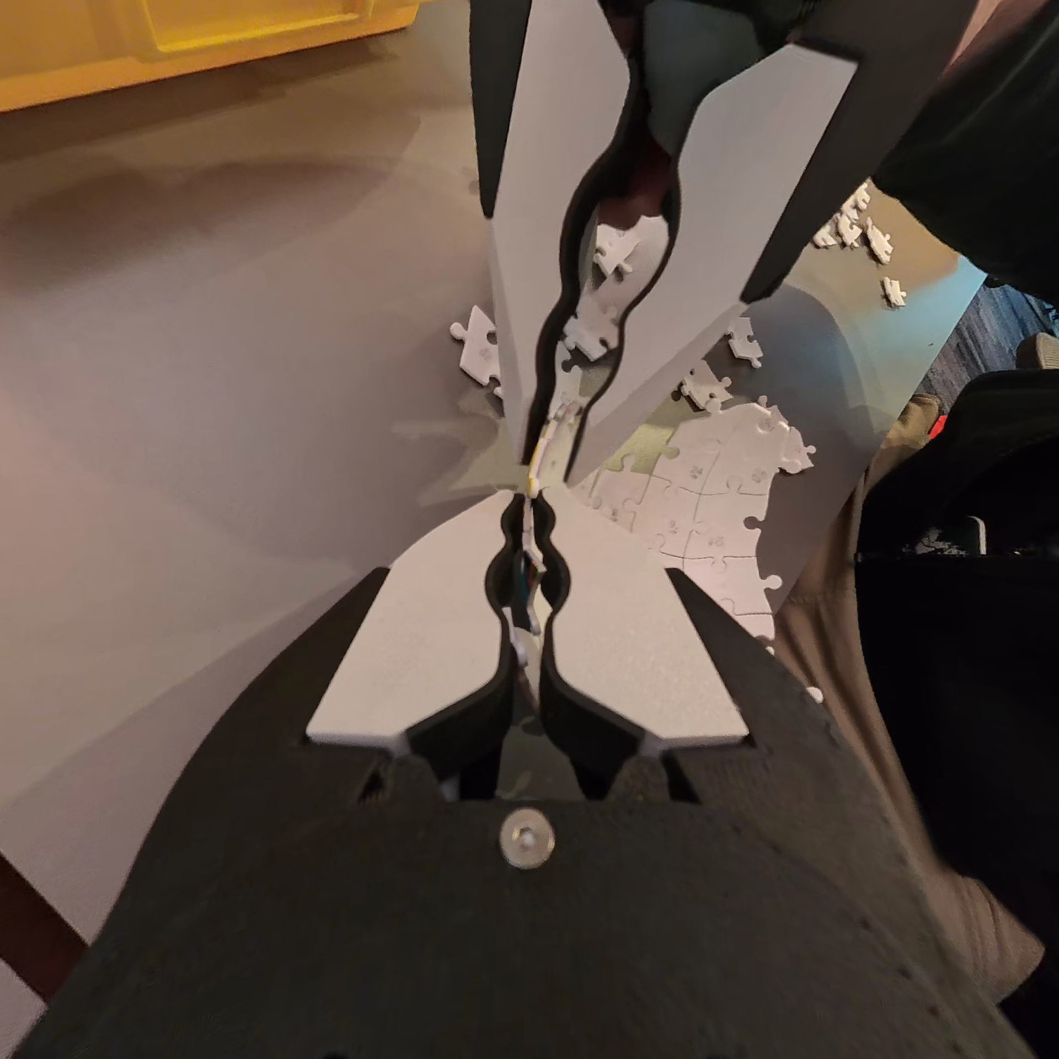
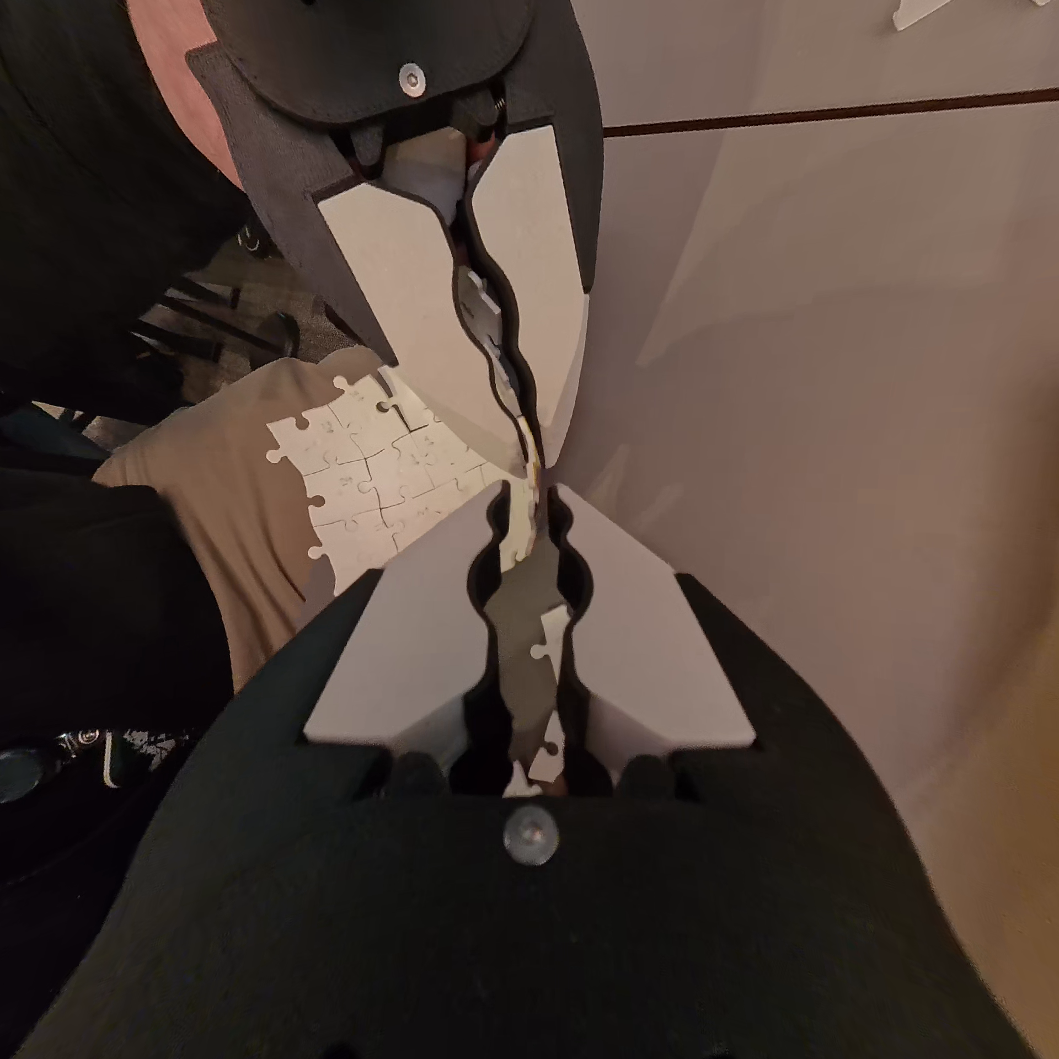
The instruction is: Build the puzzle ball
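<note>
Only leftward: yellow bin point(image 1: 189, 51).

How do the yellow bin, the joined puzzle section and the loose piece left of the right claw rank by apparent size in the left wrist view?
1. yellow bin, cut off by the frame, so partly seen
2. joined puzzle section
3. loose piece, partly behind the right claw

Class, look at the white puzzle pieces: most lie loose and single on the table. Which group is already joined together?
The joined sheet lying right of the meeting grippers: its pieces interlock in a grid, while the loose pieces beyond it lie apart.
</note>
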A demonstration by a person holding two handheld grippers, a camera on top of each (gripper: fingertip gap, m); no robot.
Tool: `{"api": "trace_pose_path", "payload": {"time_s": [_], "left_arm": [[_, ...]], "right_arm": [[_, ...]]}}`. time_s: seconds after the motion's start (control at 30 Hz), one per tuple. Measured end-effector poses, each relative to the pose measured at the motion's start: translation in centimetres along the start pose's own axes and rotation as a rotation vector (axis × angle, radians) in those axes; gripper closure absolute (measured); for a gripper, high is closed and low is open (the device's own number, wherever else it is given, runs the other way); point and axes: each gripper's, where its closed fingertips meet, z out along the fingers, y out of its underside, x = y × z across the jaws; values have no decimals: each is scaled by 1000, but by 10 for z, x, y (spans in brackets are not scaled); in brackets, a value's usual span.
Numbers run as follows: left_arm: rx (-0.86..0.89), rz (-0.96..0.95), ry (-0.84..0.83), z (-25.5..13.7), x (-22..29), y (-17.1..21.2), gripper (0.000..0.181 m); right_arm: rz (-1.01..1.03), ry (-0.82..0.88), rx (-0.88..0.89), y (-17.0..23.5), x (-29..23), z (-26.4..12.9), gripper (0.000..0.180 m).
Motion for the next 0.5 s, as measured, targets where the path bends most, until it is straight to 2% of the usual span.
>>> {"api": "trace_pose_path", "payload": {"time_s": [0.27,0.5], "left_arm": [[3,2,-2,-1,0,-1,177],[-2,6,-4,-1,1,-1,177]], "right_arm": [[42,-25,-44,13,-2,5,169],[92,-54,-39,15,-1,10,178]]}}
